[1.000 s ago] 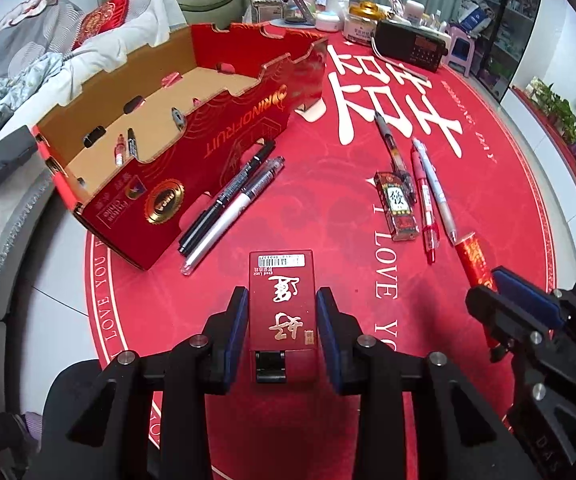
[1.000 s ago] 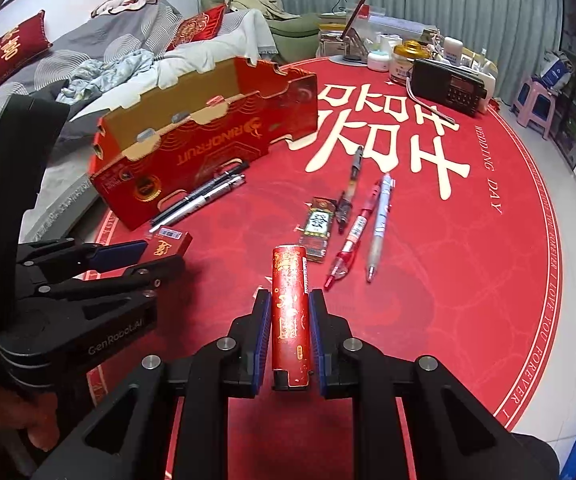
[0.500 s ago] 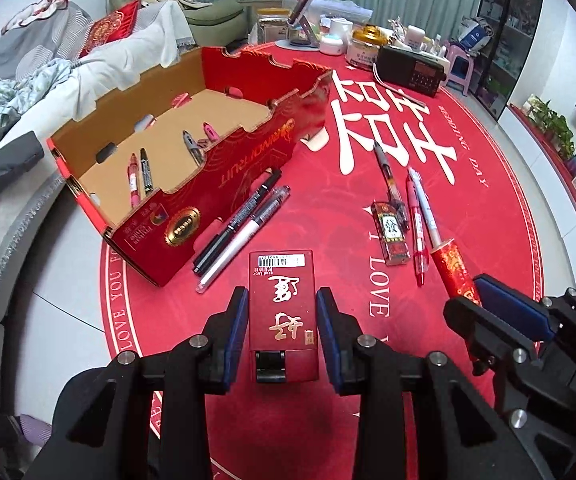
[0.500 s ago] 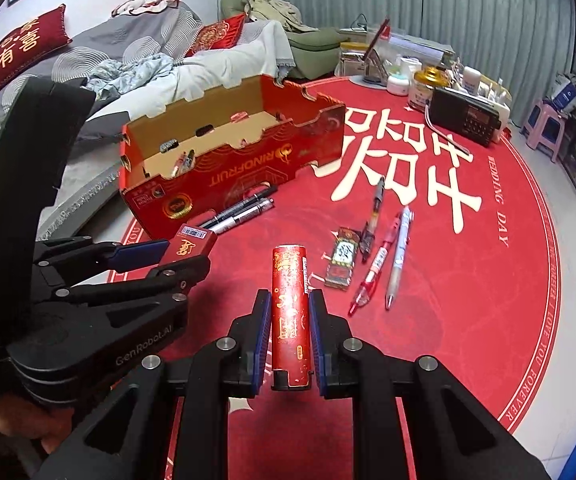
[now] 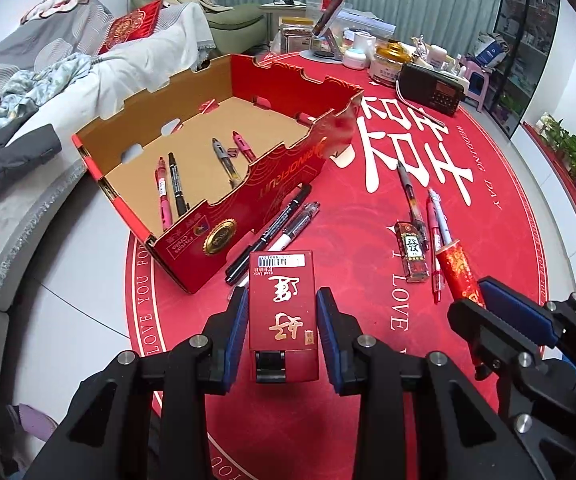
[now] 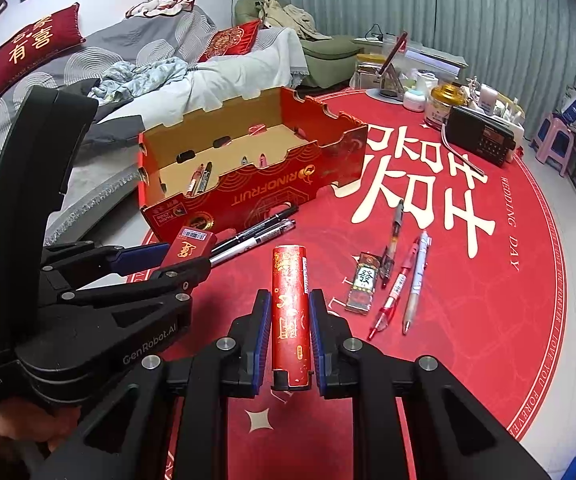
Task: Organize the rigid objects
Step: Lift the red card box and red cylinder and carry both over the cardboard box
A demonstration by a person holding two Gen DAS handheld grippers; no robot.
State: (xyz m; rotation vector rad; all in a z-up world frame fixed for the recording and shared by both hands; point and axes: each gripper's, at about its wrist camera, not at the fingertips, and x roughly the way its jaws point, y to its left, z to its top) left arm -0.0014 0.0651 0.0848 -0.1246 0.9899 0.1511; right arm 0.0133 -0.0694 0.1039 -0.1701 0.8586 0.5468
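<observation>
While I hold both grippers up over the red round mat (image 5: 487,200), my left gripper (image 5: 282,320) squeezes a flat red box with gold writing (image 5: 282,312) — its blue pads press both sides. My right gripper (image 6: 289,328) is clamped on a red tube with gold writing (image 6: 289,300). The open red cardboard box (image 5: 248,200) sits just ahead, with four pens (image 5: 176,188) inside — more pens (image 6: 403,284) lie on the mat.

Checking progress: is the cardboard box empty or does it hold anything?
Not empty: the cardboard box holds four pens on its floor, lying flat.
</observation>
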